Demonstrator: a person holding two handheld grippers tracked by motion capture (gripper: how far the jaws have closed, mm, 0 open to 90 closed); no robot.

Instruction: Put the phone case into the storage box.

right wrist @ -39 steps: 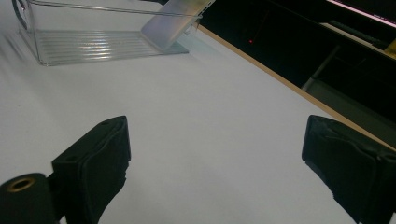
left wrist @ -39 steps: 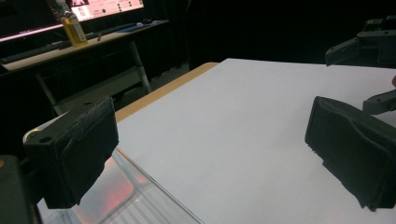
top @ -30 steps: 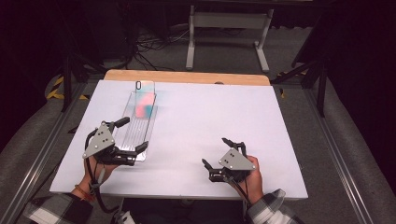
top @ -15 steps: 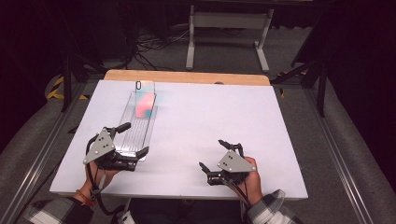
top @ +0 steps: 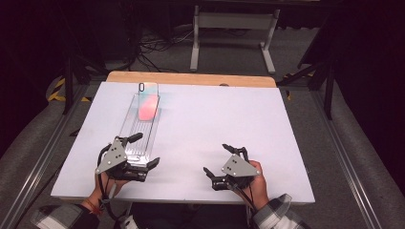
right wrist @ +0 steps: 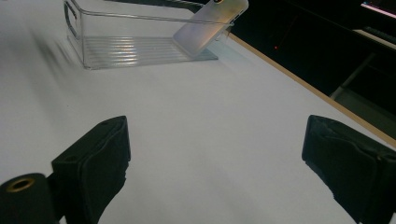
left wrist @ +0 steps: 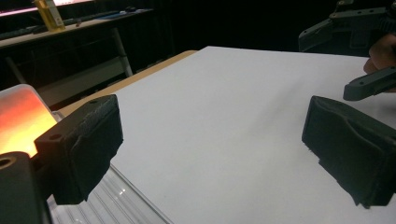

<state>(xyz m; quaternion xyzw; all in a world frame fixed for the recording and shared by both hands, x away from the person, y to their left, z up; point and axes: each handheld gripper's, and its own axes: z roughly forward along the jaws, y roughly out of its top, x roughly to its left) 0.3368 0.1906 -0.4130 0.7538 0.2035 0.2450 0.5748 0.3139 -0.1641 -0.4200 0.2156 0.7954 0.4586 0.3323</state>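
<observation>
A phone (top: pixel 147 102) leans inside the clear tray (top: pixel 132 139) — both grippers' jaws spread wide, empty.

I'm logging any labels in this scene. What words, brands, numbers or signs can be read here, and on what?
None can be read.
Phone leaning in the clear tray: its back is plain, no legible brand or text.
Left tool and right tool: grey plates carry no markings.
Yellow object on the far bench in the left gripper view: any print is too blurred to read.
</observation>
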